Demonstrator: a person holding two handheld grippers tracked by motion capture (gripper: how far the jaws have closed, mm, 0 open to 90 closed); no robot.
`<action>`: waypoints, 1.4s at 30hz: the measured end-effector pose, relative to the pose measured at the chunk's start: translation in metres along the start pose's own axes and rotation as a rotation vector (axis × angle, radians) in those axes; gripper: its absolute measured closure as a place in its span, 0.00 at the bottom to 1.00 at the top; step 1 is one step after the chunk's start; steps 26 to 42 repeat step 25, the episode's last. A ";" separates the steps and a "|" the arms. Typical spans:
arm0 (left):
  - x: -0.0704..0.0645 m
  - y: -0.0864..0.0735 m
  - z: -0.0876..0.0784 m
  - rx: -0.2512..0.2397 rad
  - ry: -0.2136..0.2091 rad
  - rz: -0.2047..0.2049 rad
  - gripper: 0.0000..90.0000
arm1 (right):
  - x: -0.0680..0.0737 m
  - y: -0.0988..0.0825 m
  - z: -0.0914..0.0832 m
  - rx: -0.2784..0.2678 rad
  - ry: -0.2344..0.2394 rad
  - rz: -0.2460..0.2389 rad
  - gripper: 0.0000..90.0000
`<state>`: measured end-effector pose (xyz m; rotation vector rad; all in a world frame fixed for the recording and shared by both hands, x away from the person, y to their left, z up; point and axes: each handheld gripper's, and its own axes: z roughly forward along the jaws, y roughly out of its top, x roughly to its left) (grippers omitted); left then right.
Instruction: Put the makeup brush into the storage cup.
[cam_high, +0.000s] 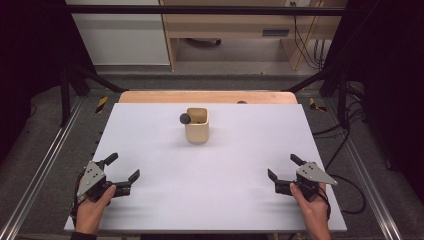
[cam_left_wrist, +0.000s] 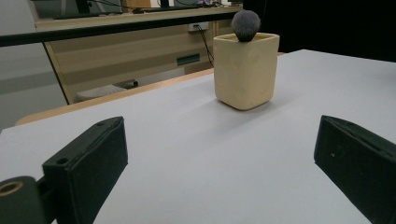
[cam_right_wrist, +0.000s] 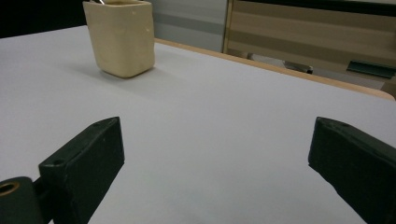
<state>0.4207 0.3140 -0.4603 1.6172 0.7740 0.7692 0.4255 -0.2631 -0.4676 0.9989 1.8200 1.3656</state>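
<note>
Fingers on left gripper (cam_high: 121, 171) and right gripper (cam_high: 283, 167) spread wide, empty, near counter (cam_high: 240, 165) front corners. Cup (cam_high: 197, 126) upright mid-counter toward back, dark fuzzy ball (cam_high: 185, 118) on its rim. Cup looks stiff, smooth, maybe slippery; grip side walls. Ball soft, light.

Counter (cam_high: 210, 200): white top, wooden edge along the far side.
Cup (cam_high: 197, 131): cream, square, upright, far centre of the counter.
Ball (cam_high: 185, 118): dark grey, resting at the cup's left rim.
Left hand-held gripper (cam_high: 123, 167): near-left corner, jaws spread, nothing between them.
Right hand-held gripper (cam_high: 283, 166): near-right corner, jaws spread, well apart from the cup.
</note>
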 end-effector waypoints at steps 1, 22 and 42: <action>-0.001 -0.001 0.000 -0.007 -0.001 0.001 0.03 | 0.001 -0.001 0.002 -0.004 0.001 0.000 0.04; -0.016 -0.001 0.007 -0.068 -0.055 -0.013 0.03 | 0.016 -0.002 0.015 -0.081 0.031 0.005 0.04; -0.019 0.000 0.009 -0.070 -0.063 -0.007 0.03 | 0.016 -0.002 0.014 -0.086 0.032 0.014 0.05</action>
